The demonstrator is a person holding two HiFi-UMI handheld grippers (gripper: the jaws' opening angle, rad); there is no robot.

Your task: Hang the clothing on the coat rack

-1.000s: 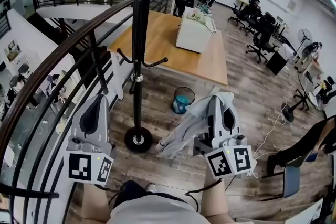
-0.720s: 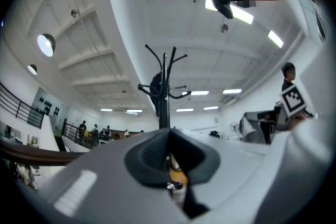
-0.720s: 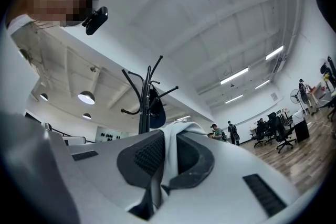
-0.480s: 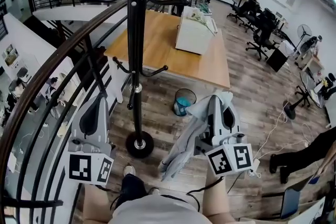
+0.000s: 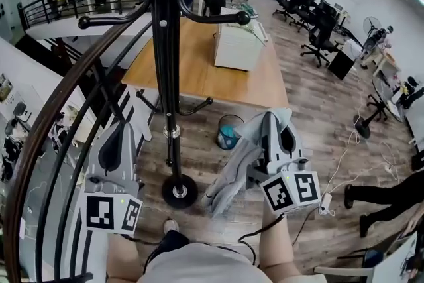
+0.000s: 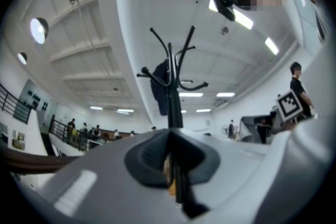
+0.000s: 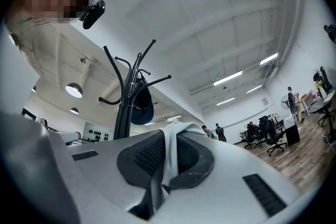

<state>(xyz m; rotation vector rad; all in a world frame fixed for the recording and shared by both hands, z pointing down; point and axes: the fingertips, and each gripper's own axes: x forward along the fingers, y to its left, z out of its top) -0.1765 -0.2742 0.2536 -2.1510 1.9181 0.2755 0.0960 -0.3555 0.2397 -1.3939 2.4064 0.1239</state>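
The black coat rack [image 5: 165,43] rises straight ahead, its round base [image 5: 179,191] on the wooden floor between my two grippers. My right gripper [image 5: 270,117] is shut on a pale grey garment [image 5: 232,172], which droops down and left from the jaws toward the base. In the right gripper view the cloth [image 7: 170,149] runs between the pads, with the coat rack [image 7: 128,97] beyond and a dark item [image 7: 142,105] hanging on it. My left gripper [image 5: 122,126] is left of the pole, its jaws shut on nothing. In the left gripper view the coat rack [image 6: 170,86] stands above the left gripper [image 6: 170,136].
A curved dark railing [image 5: 59,116] runs close on the left. Behind the rack stands a wooden table [image 5: 199,69] with a white box [image 5: 237,46]. A blue bin [image 5: 230,129] sits on the floor near the garment. Office chairs [image 5: 318,30] and cables [image 5: 344,169] are at the right.
The rack's upper arms now loom larger and nearer at the top of the head view. Both grippers keep their places in the view, and the garment still hangs from the right one.
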